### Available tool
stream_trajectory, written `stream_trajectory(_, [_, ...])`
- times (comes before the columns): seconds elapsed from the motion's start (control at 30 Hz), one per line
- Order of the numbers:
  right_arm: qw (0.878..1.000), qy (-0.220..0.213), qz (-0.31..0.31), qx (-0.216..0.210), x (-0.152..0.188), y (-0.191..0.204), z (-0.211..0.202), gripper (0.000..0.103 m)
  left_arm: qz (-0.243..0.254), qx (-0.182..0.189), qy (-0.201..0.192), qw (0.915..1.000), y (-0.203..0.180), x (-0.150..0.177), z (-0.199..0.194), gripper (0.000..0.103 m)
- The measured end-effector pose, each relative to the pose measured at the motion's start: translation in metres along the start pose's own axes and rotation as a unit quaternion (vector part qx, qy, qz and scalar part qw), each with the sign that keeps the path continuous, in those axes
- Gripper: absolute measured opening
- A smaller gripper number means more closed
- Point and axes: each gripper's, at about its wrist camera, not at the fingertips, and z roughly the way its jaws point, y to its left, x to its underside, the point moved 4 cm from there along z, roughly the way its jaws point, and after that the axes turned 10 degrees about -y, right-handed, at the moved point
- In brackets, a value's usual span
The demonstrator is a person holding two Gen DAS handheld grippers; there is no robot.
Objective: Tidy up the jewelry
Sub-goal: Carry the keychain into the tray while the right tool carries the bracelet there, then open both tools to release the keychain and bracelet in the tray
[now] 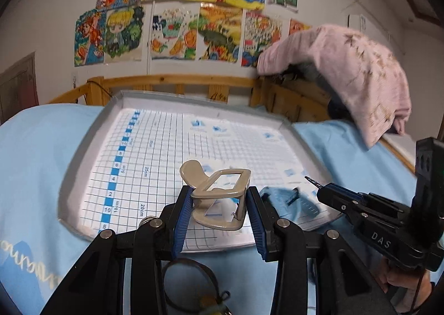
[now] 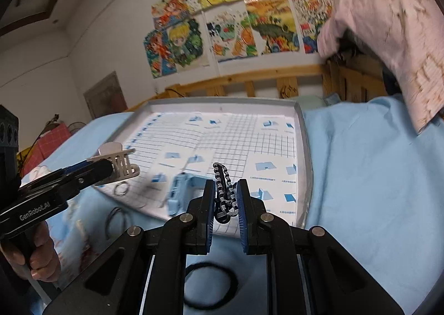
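Left claw (image 1: 219,204) clamped on beige hair clip (image 1: 219,190); right claw (image 2: 225,198) pinching beaded bracelet (image 2: 223,187) above the tray (image 2: 302,126). Risk of bracelet slipping free, being narrowly gripped; possible snag on blue clip (image 2: 176,195).

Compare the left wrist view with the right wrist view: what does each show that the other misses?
Only the left wrist view shows the beige plastic hair claw clip from above, clamped in the left gripper. Only the right wrist view shows the black-and-white striped beaded bracelet pinched in the right gripper, plus small metal rings. Both show the grey gridded tray on the light blue bedsheet and a blurred pale blue object.
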Motion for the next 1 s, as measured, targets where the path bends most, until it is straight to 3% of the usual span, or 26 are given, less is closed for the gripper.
stream_trajectory(0.1, [1.0, 0.02, -0.008, 0.003, 0.008, 0.003, 0.015, 0.014, 0.004, -0.006, 0.019, 0.9998, 0.001, 0.01, 0.01, 0.038])
stream_trajectory(0.3, [0.999, 0.043, -0.005, 0.003, 0.018, 0.003, 0.027, 0.014, 0.009, -0.001, 0.02, 0.9998, -0.001, 0.012, 0.008, 0.039])
stream_trajectory(0.43, [0.999, 0.038, 0.0, 0.007, 0.016, 0.001, 0.021, 0.018, 0.007, -0.009, 0.02, 0.9997, 0.003, 0.012, 0.005, 0.066])
stream_trajectory(0.53, [1.0, 0.025, -0.004, 0.011, 0.013, 0.0, 0.013, 0.036, -0.013, -0.018, 0.001, 0.9998, 0.01, 0.008, -0.006, 0.076])
stream_trajectory(0.7, [1.0, -0.017, -0.014, 0.021, 0.004, -0.003, -0.022, 0.043, -0.046, -0.033, -0.02, 0.9982, 0.019, 0.004, -0.033, 0.089])
stream_trajectory(0.77, [0.998, -0.045, -0.02, 0.026, 0.001, -0.002, -0.045, 0.063, -0.056, -0.04, -0.039, 0.9969, 0.02, 0.001, -0.049, 0.102])
stream_trajectory(0.87, [0.996, -0.075, -0.023, 0.032, -0.007, -0.001, -0.072, 0.078, -0.064, -0.054, -0.084, 0.9929, 0.017, -0.003, -0.083, 0.103])
stream_trajectory(1.0, [0.995, -0.093, -0.017, 0.031, -0.013, 0.007, -0.107, 0.091, -0.062, -0.055, -0.111, 0.9903, 0.009, -0.004, -0.129, 0.103])
